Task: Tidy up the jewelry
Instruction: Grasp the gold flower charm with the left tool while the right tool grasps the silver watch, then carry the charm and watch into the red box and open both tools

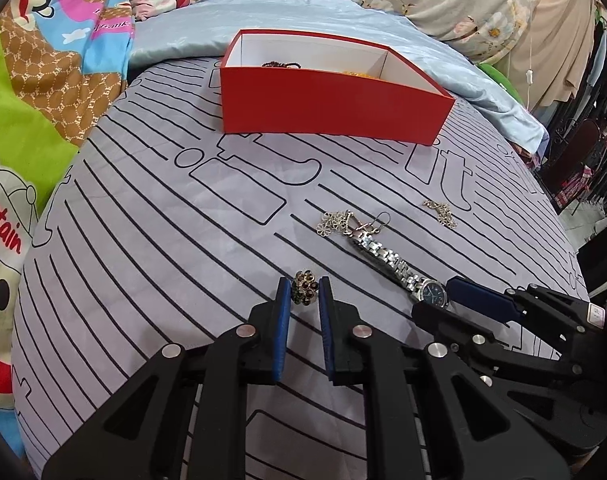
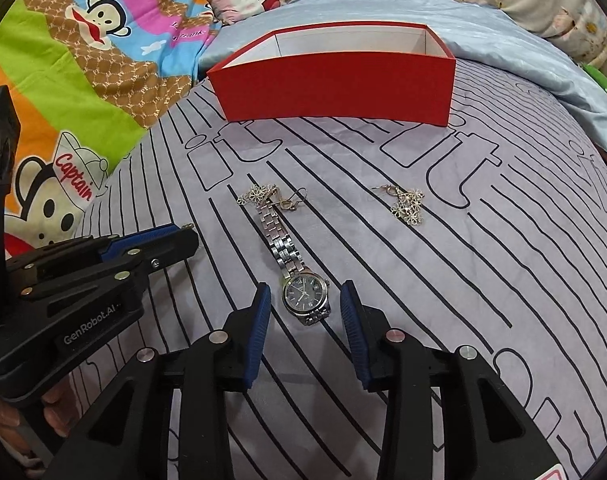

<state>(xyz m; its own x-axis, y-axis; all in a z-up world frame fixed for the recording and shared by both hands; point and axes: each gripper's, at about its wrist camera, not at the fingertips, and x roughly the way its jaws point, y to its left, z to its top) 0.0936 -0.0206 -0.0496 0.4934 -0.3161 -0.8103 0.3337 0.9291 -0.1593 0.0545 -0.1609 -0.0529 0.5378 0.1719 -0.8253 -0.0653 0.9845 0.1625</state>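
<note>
Left gripper [image 1: 304, 292] pinching a beaded ring [image 1: 303, 287]. Right gripper [image 2: 305, 300] spread wide around the watch [image 2: 299, 276], not touching. Flower earrings [image 2: 407, 204] nearby on striped grey bedsheet [image 2: 483, 280]; red box [image 2: 335, 84] further back, cartoon blanket [image 2: 63, 80] alongside.

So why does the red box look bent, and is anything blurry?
Left wrist view: fisheye lens bows the red box and the sheet's stripes; dark corners frame the picture. Right wrist view: same bending; the watch stays sharp, with soft, even light and faint shadows.
</note>
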